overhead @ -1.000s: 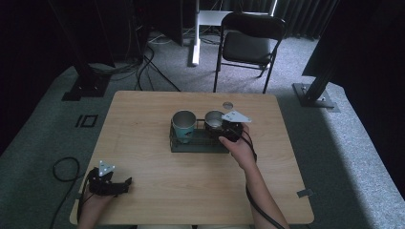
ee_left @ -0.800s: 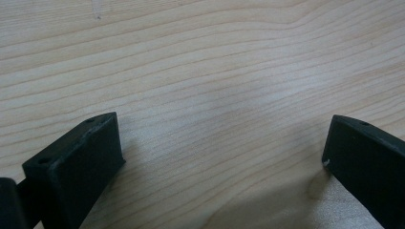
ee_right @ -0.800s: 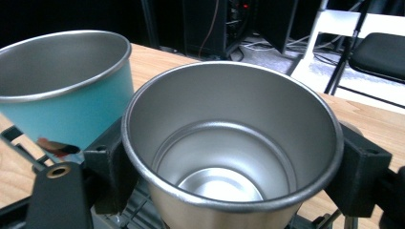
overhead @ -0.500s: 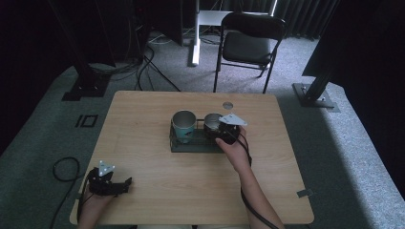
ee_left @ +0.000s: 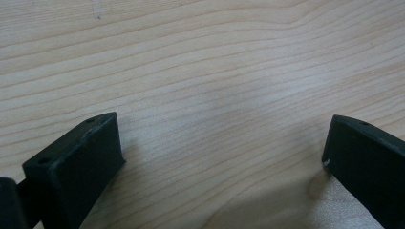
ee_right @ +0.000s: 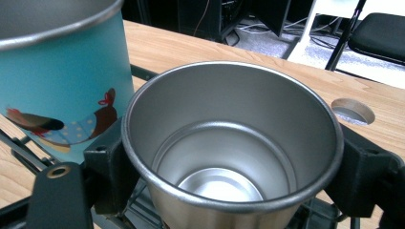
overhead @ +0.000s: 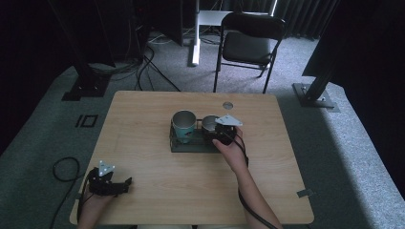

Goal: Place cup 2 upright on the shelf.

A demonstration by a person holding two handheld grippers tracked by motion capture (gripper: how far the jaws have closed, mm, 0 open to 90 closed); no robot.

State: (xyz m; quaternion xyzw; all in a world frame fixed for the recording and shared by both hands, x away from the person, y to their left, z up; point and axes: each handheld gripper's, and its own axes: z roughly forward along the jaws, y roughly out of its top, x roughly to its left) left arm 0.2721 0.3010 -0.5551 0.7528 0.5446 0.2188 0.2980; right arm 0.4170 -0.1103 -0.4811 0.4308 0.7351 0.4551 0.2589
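No readable text, label, brand, number or sign was found anywhere. The teal cup [ee_right: 62, 90], left of the steel cup [ee_right: 229, 143] in the right gripper view, carried only a printed picture: a dark, bird-like shape, a red bow and a patch of blue with pale dots, no lettering. The steel cup was plain. The table [overhead: 143, 119] showed bare wood grain, no markings.

Dim surroundings, daylight from upper right, soft blur.
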